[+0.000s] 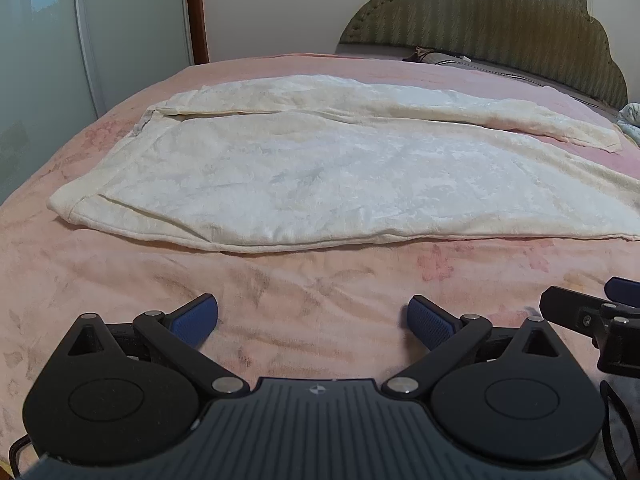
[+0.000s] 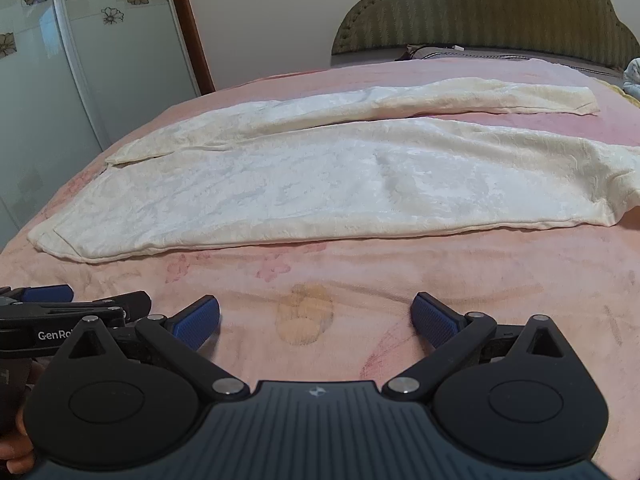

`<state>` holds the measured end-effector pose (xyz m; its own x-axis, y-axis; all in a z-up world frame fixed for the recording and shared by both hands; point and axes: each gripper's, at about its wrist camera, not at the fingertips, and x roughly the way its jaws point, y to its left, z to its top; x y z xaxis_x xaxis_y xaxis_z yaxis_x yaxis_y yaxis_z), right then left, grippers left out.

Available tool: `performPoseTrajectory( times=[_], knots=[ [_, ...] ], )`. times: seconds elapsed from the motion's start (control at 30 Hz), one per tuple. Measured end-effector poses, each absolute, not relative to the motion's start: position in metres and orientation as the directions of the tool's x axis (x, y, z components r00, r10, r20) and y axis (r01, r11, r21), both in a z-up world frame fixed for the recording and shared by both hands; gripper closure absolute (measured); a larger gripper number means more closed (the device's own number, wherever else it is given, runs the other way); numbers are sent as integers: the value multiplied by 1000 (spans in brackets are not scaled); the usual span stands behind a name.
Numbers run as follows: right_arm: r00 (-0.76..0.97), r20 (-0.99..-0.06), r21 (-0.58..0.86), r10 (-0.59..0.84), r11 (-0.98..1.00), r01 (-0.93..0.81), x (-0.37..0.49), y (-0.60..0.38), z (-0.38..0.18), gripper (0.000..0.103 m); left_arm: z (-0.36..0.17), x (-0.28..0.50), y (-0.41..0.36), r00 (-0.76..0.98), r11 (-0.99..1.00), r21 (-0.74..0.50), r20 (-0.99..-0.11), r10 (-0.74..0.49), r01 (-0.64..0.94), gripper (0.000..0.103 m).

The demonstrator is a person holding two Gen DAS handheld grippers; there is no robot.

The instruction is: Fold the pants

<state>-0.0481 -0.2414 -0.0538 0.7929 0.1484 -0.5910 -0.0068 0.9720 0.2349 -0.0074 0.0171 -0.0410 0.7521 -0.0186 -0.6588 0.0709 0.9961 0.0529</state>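
Cream-white pants (image 1: 312, 176) lie flat on the pink bed cover, waistband to the left, both legs running right. The far leg (image 2: 440, 100) is spread apart from the near leg (image 2: 360, 184). My left gripper (image 1: 313, 320) stands open above the cover, short of the pants' near edge, nothing between its blue pads. My right gripper (image 2: 316, 320) is likewise open and empty, also short of the near edge. Each gripper shows at the side of the other's view: the right one (image 1: 600, 312) and the left one (image 2: 52, 304).
The pink flowered bed cover (image 1: 280, 288) fills the foreground. A green padded headboard (image 2: 500, 12) stands at the far right with a pillow below it. A glass wardrobe door (image 2: 60, 80) and wooden frame are at the left. A pale cloth (image 1: 632, 120) lies at the right edge.
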Motion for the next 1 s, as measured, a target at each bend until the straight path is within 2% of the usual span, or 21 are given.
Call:
performPoseTrajectory(
  times=[0.3, 0.6, 1.0],
  knots=[
    [812, -553, 289, 189, 957, -25, -51, -250, -55, 0, -43, -18, 16, 782, 993, 84, -623, -14, 84, 0],
    [810, -563, 240, 166, 970, -33, -52, -244, -56, 0, -37, -25, 12, 816, 987, 138, -578, 13, 81, 1],
    [810, -565, 223, 157, 974, -33, -52, -243, -55, 0, -40, -23, 13, 805, 986, 141, -593, 16, 85, 0]
  ],
)
